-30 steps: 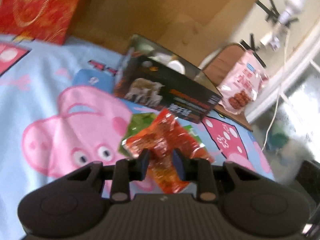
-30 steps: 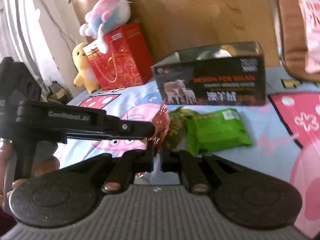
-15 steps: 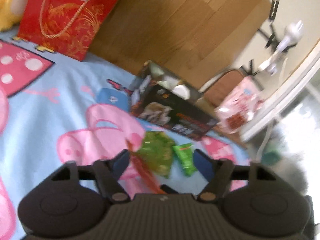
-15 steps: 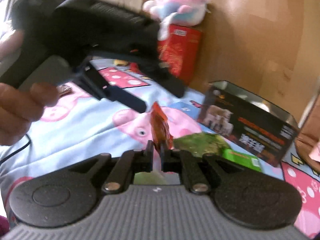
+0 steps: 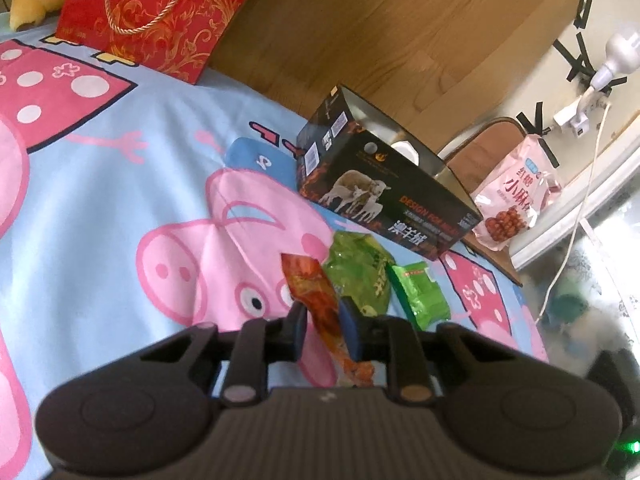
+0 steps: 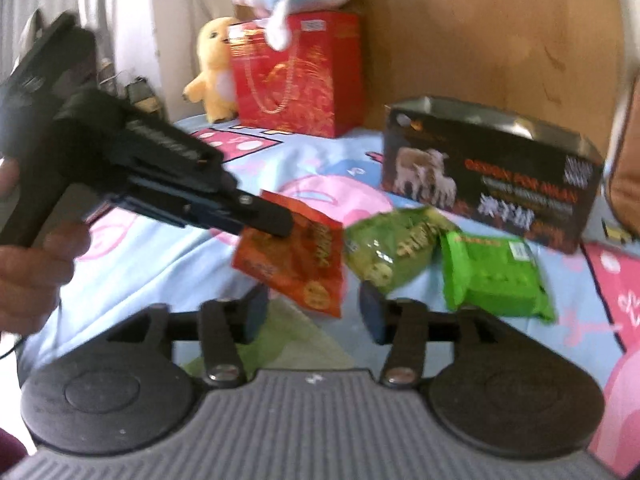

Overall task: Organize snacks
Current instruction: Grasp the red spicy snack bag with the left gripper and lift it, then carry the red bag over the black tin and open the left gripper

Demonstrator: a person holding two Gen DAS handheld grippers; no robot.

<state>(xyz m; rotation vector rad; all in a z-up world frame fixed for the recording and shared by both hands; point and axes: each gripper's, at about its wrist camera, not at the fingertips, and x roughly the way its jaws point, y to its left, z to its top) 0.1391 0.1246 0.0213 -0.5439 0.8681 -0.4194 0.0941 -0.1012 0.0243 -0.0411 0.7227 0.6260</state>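
Now we grip the red packet (image 5: 316, 300) in our left gripper (image 5: 322, 330), jaws just clenched on it, its long axis running up and away from the fingers. Our right gripper (image 6: 312, 314) has just let go and stands spread below it. The box (image 5: 384, 196) lies ahead and right, beyond two green packets (image 5: 360, 276) on the sheet (image 5: 120, 184).

Orange-red snack packet (image 5: 316, 300) with yellow print. Two green packets (image 6: 396, 246), the second (image 6: 496, 276) brighter. Black box (image 5: 384, 200) printed with pale sheep, orange lettering. Light-blue bedsheet (image 5: 120, 184) with pink cartoon pigs. Red gift bag (image 5: 152, 12), gold swirls.
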